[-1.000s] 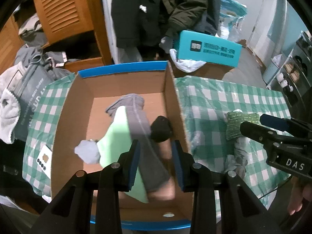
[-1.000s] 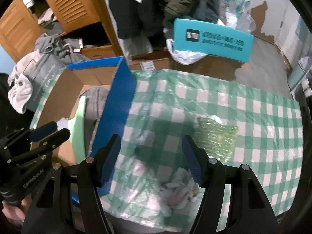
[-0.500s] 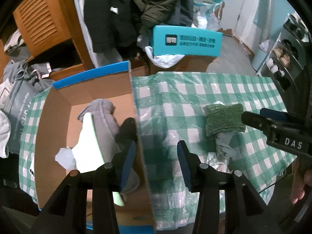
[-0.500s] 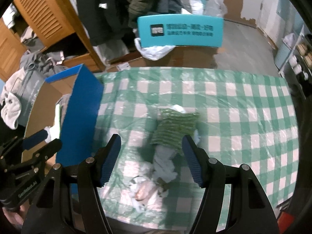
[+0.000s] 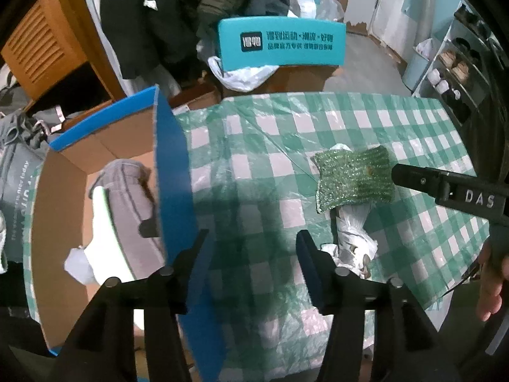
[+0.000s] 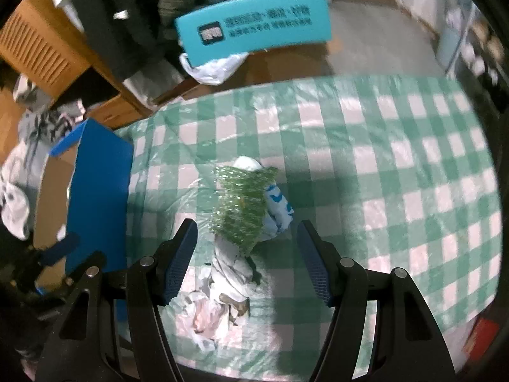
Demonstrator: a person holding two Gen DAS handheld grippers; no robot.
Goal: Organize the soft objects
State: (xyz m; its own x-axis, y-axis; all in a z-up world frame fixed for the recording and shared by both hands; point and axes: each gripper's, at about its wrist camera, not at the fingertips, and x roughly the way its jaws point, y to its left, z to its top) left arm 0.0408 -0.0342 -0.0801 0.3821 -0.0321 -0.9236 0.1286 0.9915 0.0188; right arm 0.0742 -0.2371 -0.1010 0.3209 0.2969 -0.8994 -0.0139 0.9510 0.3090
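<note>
Checked tablecloth (image 6: 381, 146) lies bare rightward; left tool (image 5: 251, 248) opening empty, right tool (image 6: 246, 248) apart over green sponge (image 6: 241, 203).

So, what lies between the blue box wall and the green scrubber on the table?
Only bare checked cloth between box wall and scrubber, seen in the left wrist view.

I see a glittery green mesh scourer (image 6: 241, 205) on glossy, crinkled plastic tablecloth (image 6: 366, 159); beside it, a matt cardboard box (image 5: 63, 210).

Bare checked tablecloth (image 6: 397, 165) right of the soft heap (image 6: 241, 210); tall box wall (image 6: 98, 197) close on its left.
</note>
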